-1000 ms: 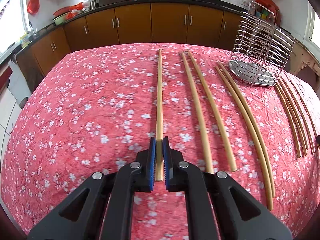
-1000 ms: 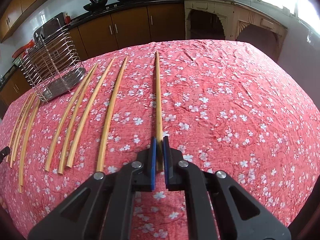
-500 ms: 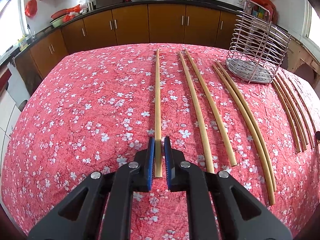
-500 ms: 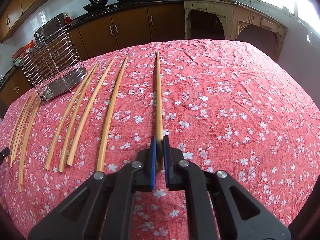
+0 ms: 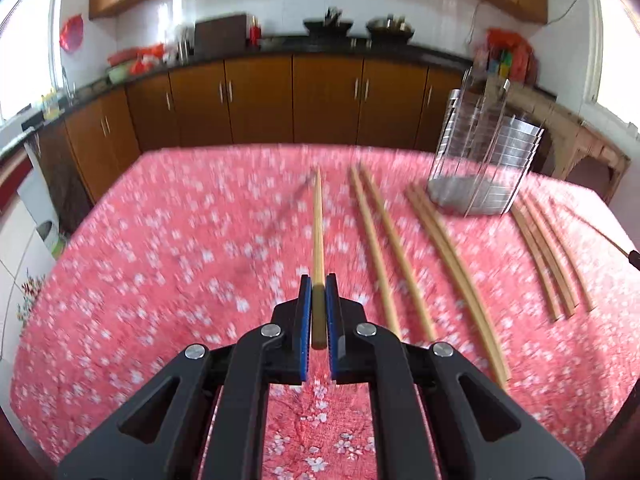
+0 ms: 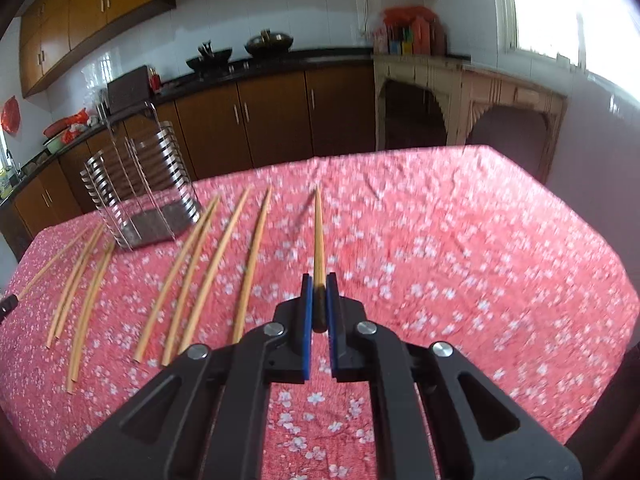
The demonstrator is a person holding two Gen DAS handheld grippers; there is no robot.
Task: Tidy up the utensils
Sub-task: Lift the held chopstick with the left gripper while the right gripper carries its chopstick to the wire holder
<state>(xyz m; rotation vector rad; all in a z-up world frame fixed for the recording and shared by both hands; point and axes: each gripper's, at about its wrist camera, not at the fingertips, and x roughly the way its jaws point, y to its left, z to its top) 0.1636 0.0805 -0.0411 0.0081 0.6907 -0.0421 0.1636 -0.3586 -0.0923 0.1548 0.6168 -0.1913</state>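
Observation:
My left gripper [image 5: 318,292] is shut on the near end of a wooden chopstick [image 5: 318,232] and holds it lifted above the red floral tablecloth [image 5: 160,280], pointing away. My right gripper [image 6: 318,290] is shut on another chopstick [image 6: 318,232], also raised off the cloth. Several more chopsticks [image 5: 394,248] lie in rows on the cloth between the two held ones, also in the right wrist view [image 6: 216,264]. A metal wire utensil holder [image 5: 484,160] stands at the far side, also in the right wrist view [image 6: 148,192].
Brown kitchen cabinets [image 5: 280,104] and a black counter with woks run behind the table. A carved wooden side table [image 6: 460,100] stands at the right. The other gripper's tip shows at the frame edge [image 5: 634,258].
Both grippers have closed on their chopsticks and lifted them off the cloth; the views have tilted up and the background is blurred with motion.

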